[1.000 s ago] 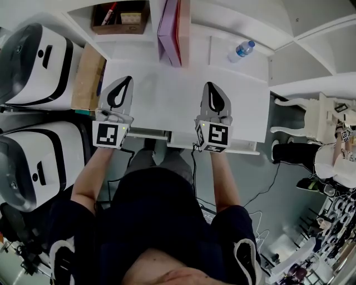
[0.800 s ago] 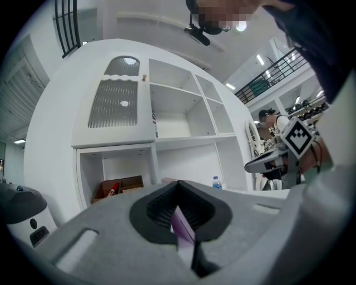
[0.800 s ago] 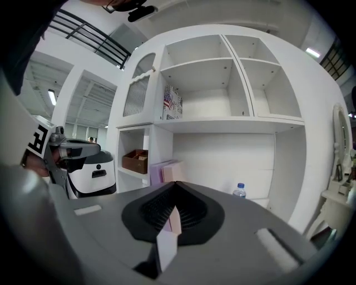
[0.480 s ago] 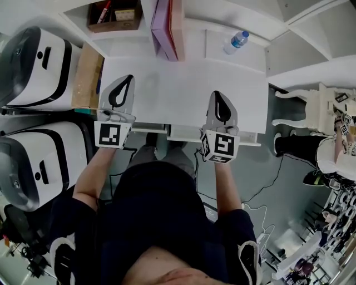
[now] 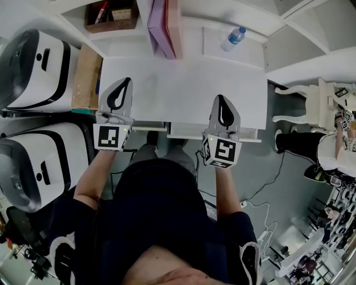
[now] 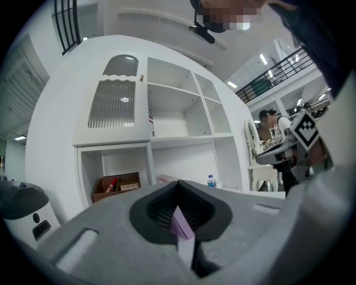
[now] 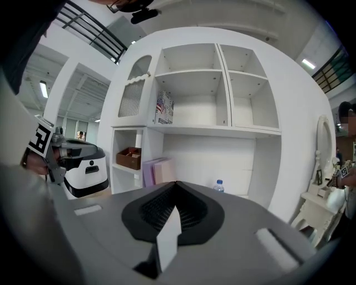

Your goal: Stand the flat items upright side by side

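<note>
The left claw (image 5: 127,81) is closed tight and holds nothing. The right claw (image 5: 221,98) is closed tight too, and it is also empty. Both claws hang over the near edge of the white surface (image 5: 183,83) and point at the back. The left claw is at about 8 o'clock on the surface and the right claw is at about 5 o'clock.

The flat items (image 5: 164,25) are pink and purple, like thin books or folders. They are at 12 o'clock, at the very back of the surface, well apart from both claws. They look like they already stand up, side by side and touching. So the job looks done, or close to done.

A water bottle (image 5: 233,38) lies at about 1 o'clock. A brown box (image 5: 111,16) sits on a shelf at about 11 o'clock.

The flat items look thin, stiff and not very heavy. Their covers look smooth, so they could slip in a claw. Tall thin things tip over easily, and if one falls it could knock the next one down. A good place to grab one would be its top edge, near the middle, with one claw pad on each flat side. The other claw could steady the rest.
</note>
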Motion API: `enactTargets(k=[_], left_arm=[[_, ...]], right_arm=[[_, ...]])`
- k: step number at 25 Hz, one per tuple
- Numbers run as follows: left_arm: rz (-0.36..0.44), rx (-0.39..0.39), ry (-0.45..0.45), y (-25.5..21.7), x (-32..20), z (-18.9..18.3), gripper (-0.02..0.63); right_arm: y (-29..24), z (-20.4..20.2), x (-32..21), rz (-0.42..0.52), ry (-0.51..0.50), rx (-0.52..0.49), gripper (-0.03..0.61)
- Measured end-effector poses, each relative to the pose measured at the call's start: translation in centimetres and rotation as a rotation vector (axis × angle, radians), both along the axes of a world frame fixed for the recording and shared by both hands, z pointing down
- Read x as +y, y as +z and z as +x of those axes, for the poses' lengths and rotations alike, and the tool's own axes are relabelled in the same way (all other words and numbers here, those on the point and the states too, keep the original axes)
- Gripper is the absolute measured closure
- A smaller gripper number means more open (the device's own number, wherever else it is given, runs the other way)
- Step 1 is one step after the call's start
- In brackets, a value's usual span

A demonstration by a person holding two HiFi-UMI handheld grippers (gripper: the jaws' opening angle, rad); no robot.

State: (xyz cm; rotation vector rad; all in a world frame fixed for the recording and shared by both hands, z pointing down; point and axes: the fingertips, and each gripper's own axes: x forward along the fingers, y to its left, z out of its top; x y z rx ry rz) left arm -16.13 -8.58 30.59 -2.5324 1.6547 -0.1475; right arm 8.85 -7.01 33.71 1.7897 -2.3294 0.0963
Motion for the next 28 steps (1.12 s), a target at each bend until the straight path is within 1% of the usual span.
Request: enactTargets(k=[4,11,16,20,28], left_arm=[[-0.017,0.007,-0.001,0.6,0.3,0.0,0.614],[-0.042,0.001,0.009,1.4,0.9,0.3,0.614],[-0.077,-0.028,0.015,2.5,1.5,0.3,0.612],[-0.101,-0.060,0.018,3.3,1.7,0.1,0.614],[-0.099,-0.066,0.012,3.2,1.5,0.0,0.614]], right_arm=[[0.0,0.5,0.3,0.003,0.023,0.011,0.580],[1.0,0.6,0.9,-0.026,0.041,0.022,0.580],[1.6,0.4,1.1,-0.041,0.039,0.033,0.580],[1.8,0.3,1.0,-0.049,0.032,0.021,0.580],[1.9,0.5,1.1,-0.046,0.037,0.032,0.580]])
